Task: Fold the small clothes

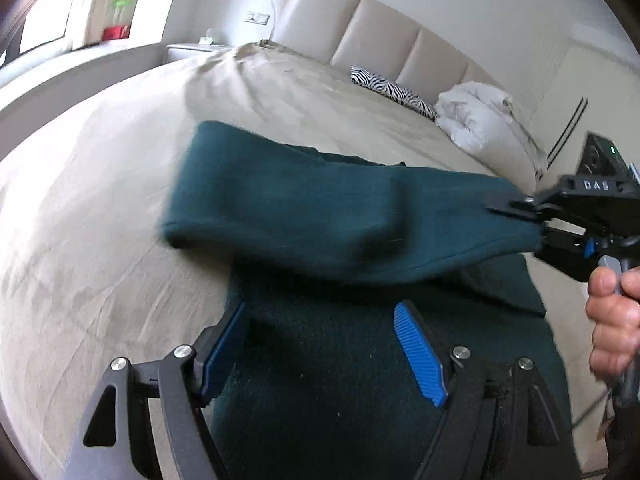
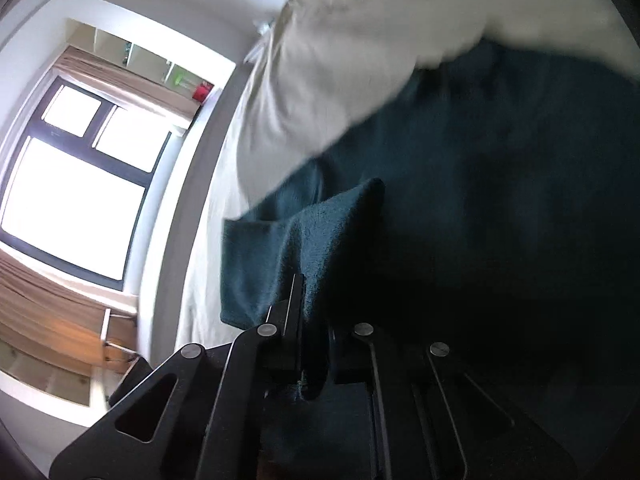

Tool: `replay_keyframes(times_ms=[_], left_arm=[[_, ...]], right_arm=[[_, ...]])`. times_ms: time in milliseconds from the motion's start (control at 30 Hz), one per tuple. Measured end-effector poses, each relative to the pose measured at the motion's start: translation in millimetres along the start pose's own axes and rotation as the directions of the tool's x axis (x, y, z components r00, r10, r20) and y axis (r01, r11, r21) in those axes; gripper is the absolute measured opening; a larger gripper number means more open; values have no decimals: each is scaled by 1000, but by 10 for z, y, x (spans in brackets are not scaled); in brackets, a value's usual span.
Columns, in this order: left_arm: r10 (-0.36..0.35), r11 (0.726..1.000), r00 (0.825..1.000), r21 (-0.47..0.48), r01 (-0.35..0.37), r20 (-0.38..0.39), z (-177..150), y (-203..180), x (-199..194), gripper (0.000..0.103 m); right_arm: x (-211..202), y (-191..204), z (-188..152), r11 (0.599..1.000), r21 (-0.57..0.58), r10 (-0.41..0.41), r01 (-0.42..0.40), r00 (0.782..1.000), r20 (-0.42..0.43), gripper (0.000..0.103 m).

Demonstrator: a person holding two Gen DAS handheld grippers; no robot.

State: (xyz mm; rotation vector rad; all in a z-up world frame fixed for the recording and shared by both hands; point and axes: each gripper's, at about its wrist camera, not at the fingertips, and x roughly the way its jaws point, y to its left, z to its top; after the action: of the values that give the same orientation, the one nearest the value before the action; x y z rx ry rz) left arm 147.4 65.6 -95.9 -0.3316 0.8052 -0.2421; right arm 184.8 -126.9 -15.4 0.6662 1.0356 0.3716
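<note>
A dark green garment (image 1: 320,216) lies on the bed (image 1: 100,208), spread over the tan sheet toward the near edge. One part of it — a long sleeve-like flap — is lifted off the rest and stretched sideways above the lower layer, its free end reaching left over the sheet, blurred.

The right claw (image 1: 538,222) holds the right end of that flap: its black fingers are pressed together on the cloth edge, and a hand (image 1: 614,320) grips the handle behind it. In the right wrist view the same claw (image 2: 310,320) shows the green fabric (image 2: 304,240) bunched and pinched between its closed fingers, with the rest of the garment dark beyond.

The left claw (image 1: 320,356) hangs over the lower part of the garment with its jaws spread wide, the blue pads (image 1: 420,354) well apart and nothing between them; whether they touch the cloth below cannot be told.

Farther out on the bed, a zebra-print pillow (image 1: 394,92) lies against the padded beige headboard (image 1: 372,28), with a crumpled white duvet (image 1: 480,116) just beside it. A window (image 2: 76,184) with brown curtains shows beyond the bed.
</note>
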Motion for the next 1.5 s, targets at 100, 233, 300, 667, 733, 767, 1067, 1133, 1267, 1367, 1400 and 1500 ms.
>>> replay_keyframes(times_ms=[100,233,300,667,733,767,1067,1133,1267,1367,1400,1500], left_arm=[[24,1000,1000,-11,-24,13,-23,32,-34,77],[26,997,1000,-72,-26,2,-55,154,-27,75],[35,996,999,-81,-35,-1,-47,169,-30,73],[14,988,998,-152,-3,69,354,165,-153,63],[0,987,996,-162,14,87,534,173,-110,52],[-9,987,995,-162,25,99,657,168,-56,51],[46,995,993,-81,-55,-106,846,150,937,33],[62,997,995,-43,-65,-76,761,155,936,27],[27,997,996,-66,-32,-86,791,218,833,27],[21,995,999,-100,-25,-48,911,295,673,29],[14,994,999,-109,-18,-37,957,313,645,32],[-56,991,998,-126,51,-38,1135,312,700,32]], right_arm=[[-277,-214,177,998,0,-67,67,997,41,7],[-433,-629,325,983,34,-184,182,982,51,7],[-445,-898,339,973,84,-218,214,975,43,7],[-269,-1424,317,964,172,-217,204,974,59,7],[-292,-1417,276,963,168,-222,209,973,63,7],[-275,-1379,265,963,164,-227,214,972,65,7],[-151,-1566,362,957,185,-234,225,972,28,8],[-134,-1607,363,958,193,-222,212,974,34,8],[-175,-1672,338,956,232,-197,180,979,53,10],[-306,-1643,320,939,249,-264,239,962,71,14],[-358,-1620,317,932,252,-289,260,954,83,14],[-546,-1511,309,954,243,-223,179,960,171,22]])
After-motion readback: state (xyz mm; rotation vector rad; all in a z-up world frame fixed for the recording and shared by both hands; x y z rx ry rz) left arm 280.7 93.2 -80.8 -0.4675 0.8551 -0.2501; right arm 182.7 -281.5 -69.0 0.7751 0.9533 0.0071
